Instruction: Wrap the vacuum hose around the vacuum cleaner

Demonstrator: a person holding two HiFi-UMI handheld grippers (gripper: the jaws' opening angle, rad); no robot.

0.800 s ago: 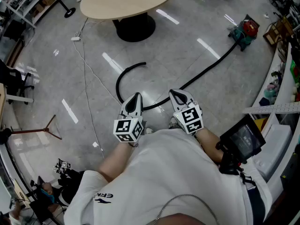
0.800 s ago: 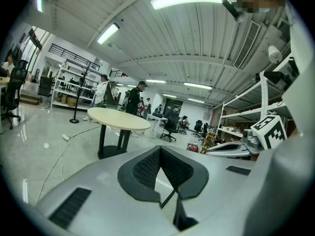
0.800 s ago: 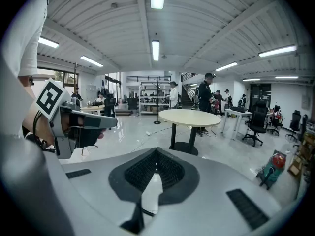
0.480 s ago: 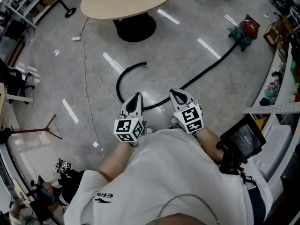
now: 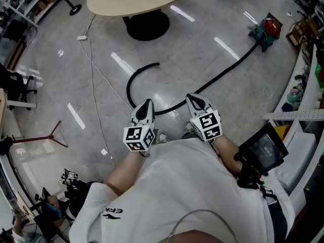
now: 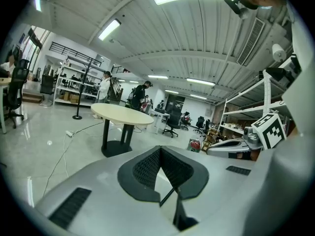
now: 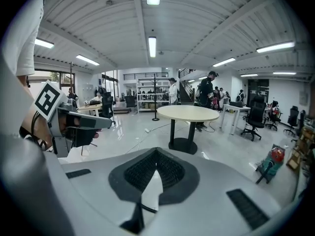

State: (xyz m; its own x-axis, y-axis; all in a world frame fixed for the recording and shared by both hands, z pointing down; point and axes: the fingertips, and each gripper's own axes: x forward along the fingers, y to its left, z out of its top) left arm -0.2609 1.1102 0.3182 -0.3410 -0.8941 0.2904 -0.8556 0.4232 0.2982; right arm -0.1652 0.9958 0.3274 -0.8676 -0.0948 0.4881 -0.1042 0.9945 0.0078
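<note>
We look down on a glossy grey floor. The left gripper (image 5: 146, 104) and the right gripper (image 5: 194, 99) each have their jaws together on nothing. The long black flexible vacuum hose (image 5: 223, 75) lies ahead, running diagonally from the small red-and-green canister vacuum cleaner (image 5: 267, 30), far right, toward us. Its free end hooks leftward. Wrapping seems not yet begun; next we likely open one pair of jaws and stoop to the hose.

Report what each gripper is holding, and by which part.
Nothing is held. The left gripper and right gripper are both shut and empty; the long black vacuum hose lies on the grey floor ahead of them.
</note>
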